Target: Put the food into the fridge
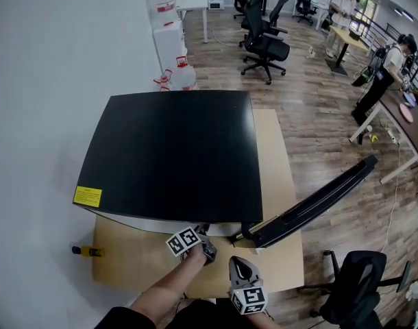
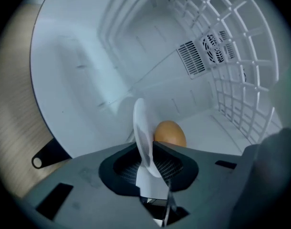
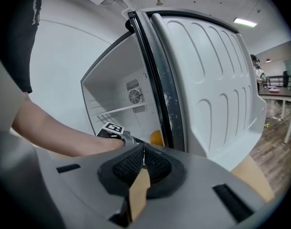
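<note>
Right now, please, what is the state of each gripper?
Left gripper: closed on the edge of a white plate.
Right gripper: closed, holding nothing.

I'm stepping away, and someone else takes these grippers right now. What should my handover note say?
Left gripper: jaws shut on the rim of a white plate, reaching inside the fridge.
Right gripper: jaws shut, empty, outside by the open door.
Food: a round orange-brown item, apparently on the plate.
Done: door open, plate inside.
Left: set the plate down, release, withdraw, close the door.
</note>
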`<state>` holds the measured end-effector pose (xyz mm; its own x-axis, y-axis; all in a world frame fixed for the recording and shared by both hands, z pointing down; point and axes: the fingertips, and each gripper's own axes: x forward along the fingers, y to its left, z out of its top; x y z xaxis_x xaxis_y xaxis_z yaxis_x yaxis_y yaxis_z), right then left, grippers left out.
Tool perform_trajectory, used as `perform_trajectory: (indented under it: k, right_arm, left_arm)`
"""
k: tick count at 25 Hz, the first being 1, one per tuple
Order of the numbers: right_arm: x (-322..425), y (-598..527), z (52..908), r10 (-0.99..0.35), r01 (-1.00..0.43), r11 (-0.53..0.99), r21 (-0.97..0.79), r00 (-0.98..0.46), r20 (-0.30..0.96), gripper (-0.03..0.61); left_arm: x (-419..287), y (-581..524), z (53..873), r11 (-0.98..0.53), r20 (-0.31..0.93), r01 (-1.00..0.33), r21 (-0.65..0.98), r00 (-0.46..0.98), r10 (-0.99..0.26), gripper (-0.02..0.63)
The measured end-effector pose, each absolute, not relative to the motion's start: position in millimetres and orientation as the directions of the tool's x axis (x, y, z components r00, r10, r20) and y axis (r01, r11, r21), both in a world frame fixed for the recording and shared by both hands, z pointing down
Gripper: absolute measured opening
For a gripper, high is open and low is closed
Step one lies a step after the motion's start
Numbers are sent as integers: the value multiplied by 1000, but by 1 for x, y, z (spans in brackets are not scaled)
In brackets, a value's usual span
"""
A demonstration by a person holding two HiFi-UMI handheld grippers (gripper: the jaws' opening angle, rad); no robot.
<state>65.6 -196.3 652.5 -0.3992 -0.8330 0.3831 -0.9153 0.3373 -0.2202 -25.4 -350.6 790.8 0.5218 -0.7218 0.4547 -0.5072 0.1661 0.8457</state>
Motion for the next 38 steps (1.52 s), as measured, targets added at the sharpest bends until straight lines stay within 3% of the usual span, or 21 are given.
perform_trajectory:
  k: [6, 10, 14, 20, 29, 38]
  right_arm:
    - [63, -201, 651, -832, -911, 345, -228, -409, 376, 61]
    - [59, -202, 648, -828, -906, 356, -229, -420, 371, 61]
    - [61, -202, 653, -833, -914, 338, -225, -402, 381, 61]
    - [62, -199, 650, -831, -914, 335, -229, -401, 385, 61]
    - [63, -193, 648, -838, -916, 332, -226, -396, 376, 61]
    - [62, -194, 640, -851, -917, 326, -228, -390, 351, 61]
  left_arm:
    - [-32, -358, 787, 61, 470, -623, 780, 519, -714, 80]
    - [-31, -359, 784, -3, 532, -738, 675, 489, -691, 169]
    - [-25, -355, 790, -71, 614, -846, 528, 438, -657, 192]
    - [-22, -351, 785, -76, 656, -906, 417, 358, -664, 289]
    - [-34, -343, 792, -73, 682, -929, 362, 318, -658, 306]
    - [-50, -342, 771, -94, 633, -922, 376, 330, -700, 311]
